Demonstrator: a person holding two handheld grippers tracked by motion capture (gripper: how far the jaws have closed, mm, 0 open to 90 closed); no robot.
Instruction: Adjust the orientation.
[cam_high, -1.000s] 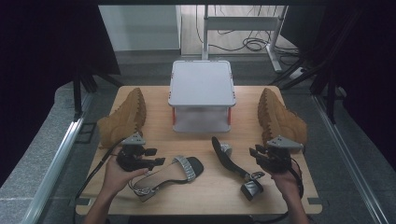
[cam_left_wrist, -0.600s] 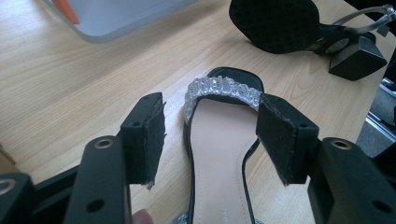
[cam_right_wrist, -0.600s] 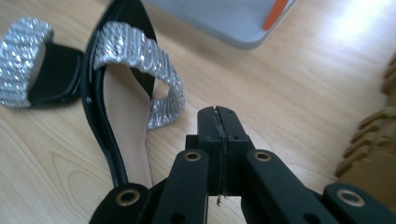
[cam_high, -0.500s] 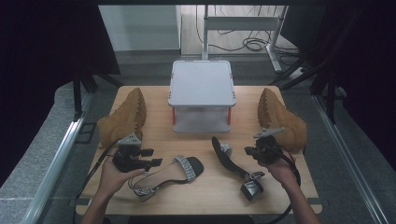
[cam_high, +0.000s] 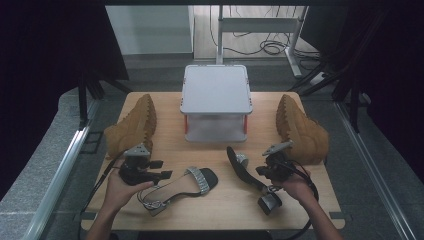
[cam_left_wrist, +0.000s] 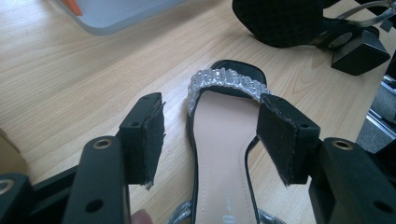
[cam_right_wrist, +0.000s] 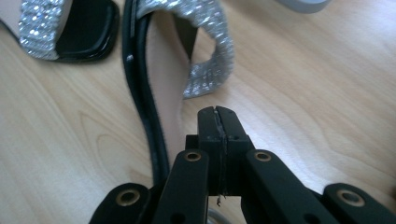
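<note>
High view: on the wooden table, 2 black sandals lie in the lower middle, between 2 tan boots and below a lidded grey box. The left gripper sits at lower left, its jaws apart at the heel end of the left sandal. The right gripper is at lower right, against the right sandal, which lies on its side.

Left gripper view: the left gripper is released. Its 2 pads straddle the left sandal just behind the glittery strap, not pressing on it.

Right gripper view: the right gripper is clenched, pads meeting. The right sandal lies just to their left, and I cannot tell whether a thin strap is caught between them.

The step in hand looks like taking hold of both sandals. Next, the left jaws likely need to sink around the sole and close; the right grip wants checking before any lift.
</note>
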